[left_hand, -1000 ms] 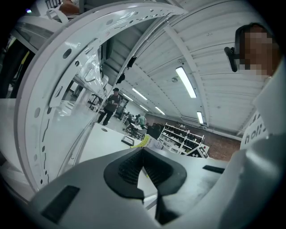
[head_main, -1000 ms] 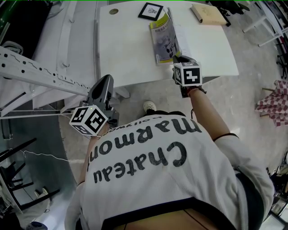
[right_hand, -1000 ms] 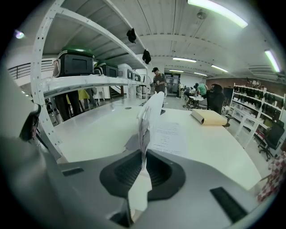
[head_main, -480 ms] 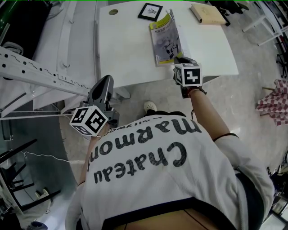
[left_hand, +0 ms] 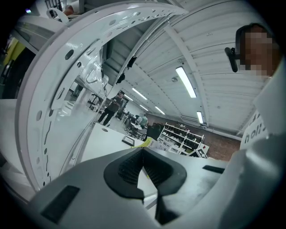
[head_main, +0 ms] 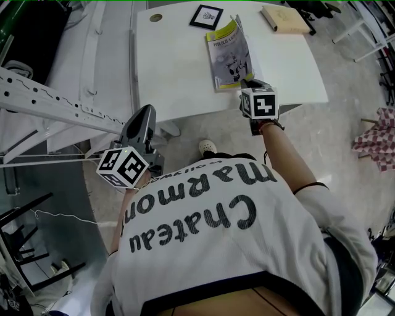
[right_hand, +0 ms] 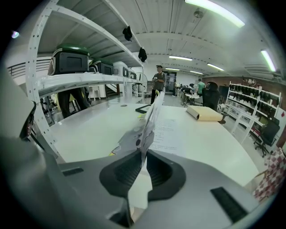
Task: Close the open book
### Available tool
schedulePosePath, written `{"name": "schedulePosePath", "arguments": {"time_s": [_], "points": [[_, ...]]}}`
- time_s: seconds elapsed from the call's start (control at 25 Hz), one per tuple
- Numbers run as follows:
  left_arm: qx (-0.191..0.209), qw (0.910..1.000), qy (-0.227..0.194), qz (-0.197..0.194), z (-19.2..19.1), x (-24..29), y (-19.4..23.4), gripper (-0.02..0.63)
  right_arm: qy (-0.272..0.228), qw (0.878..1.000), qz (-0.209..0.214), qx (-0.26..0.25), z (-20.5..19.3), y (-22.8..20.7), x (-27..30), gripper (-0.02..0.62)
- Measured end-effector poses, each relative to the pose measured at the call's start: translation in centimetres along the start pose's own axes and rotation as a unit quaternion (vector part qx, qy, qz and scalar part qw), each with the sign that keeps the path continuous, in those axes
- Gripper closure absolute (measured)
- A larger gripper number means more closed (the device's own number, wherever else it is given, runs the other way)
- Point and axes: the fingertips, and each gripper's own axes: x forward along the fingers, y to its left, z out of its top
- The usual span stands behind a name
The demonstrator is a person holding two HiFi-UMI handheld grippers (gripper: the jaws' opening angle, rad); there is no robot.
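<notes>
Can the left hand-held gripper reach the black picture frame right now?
Probably yes: the left hand-held gripper is empty, and only bare table lies between it and the picture frame.

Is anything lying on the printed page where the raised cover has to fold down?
Nothing visible. The right gripper is shut on the book's raised cover; the printed page beside it lies bare, and the tan object sits apart, farther back.

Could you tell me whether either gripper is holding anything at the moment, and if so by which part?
The right gripper pinches the upright cover of the book at its near edge. The left gripper is shut on nothing.
</notes>
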Motion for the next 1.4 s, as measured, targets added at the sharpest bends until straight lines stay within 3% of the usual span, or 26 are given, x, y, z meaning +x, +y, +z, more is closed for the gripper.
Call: {"name": "schedulePosePath", "arguments": {"time_s": [1.4], "points": [[-0.007, 0.9999, 0.01, 0.001, -0.5, 0.9, 0.9, 0.581, 0.028, 0.999, -0.017, 0.038, -2.0, -1.7, 1.2, 0.545]]}}
